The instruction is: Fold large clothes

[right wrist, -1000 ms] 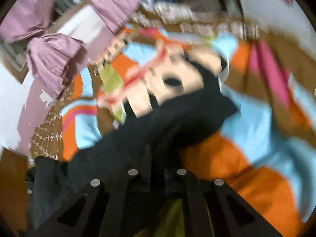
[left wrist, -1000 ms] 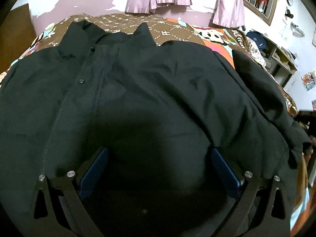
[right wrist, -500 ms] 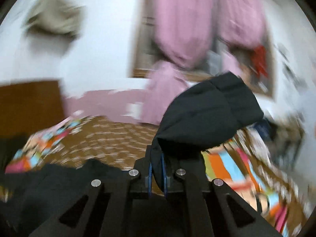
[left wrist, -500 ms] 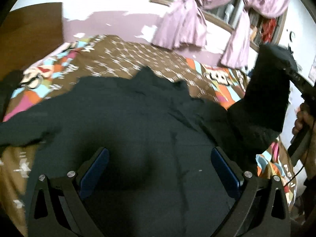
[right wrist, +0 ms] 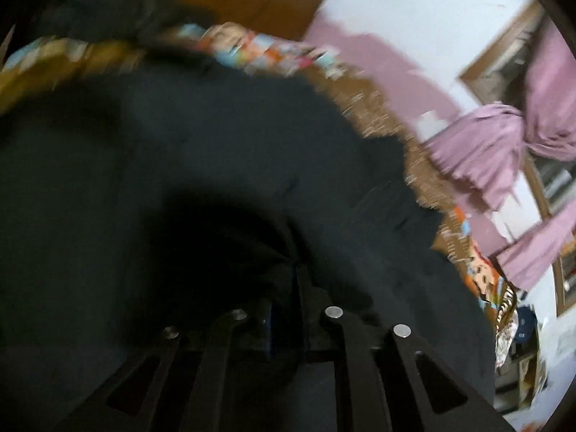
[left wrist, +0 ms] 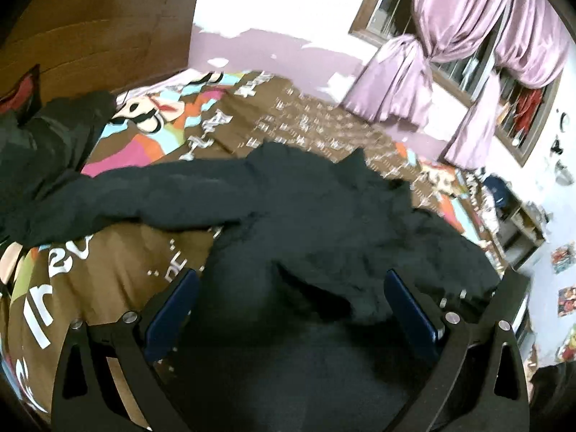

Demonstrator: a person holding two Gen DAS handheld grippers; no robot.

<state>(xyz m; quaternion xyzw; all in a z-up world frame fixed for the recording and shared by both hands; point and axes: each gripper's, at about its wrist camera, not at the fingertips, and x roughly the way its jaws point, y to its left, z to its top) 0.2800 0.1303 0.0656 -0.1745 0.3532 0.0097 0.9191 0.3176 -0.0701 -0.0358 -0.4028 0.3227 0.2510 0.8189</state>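
Your black jacket (left wrist: pixel 324 208) lies spread on the bed (left wrist: pixel 108 273), over a brown patterned bedcover, its collar pointing toward 12 o'clock in the left wrist view. The folding looks barely begun, in my judgement: one sleeve (left wrist: pixel 118 190) stretches out flat toward 9 o'clock, not yet folded in, while cloth at 3 o'clock is bunched in over the body, as though that side were being brought across. The outstretched sleeve and the folds of the body seem left to do.

Your left tongs (left wrist: pixel 289 306) stand wide open just above the jacket's lower part, blue pads well apart, holding nothing. Your right tongs (right wrist: pixel 288 309) appear closed with dark cloth of the jacket pinched between them, though that view is blurred and dim.

The left wrist view shows the whole layout: the outstretched sleeve, the collar, a second dark garment (left wrist: pixel 46 133) near the wooden headboard (left wrist: pixel 100 36) at 10 o'clock, and pink curtains (left wrist: pixel 468 36) at 1 o'clock. The right wrist view shows only a close expanse of black cloth filling the frame, plus the grip itself, which the left view does not show
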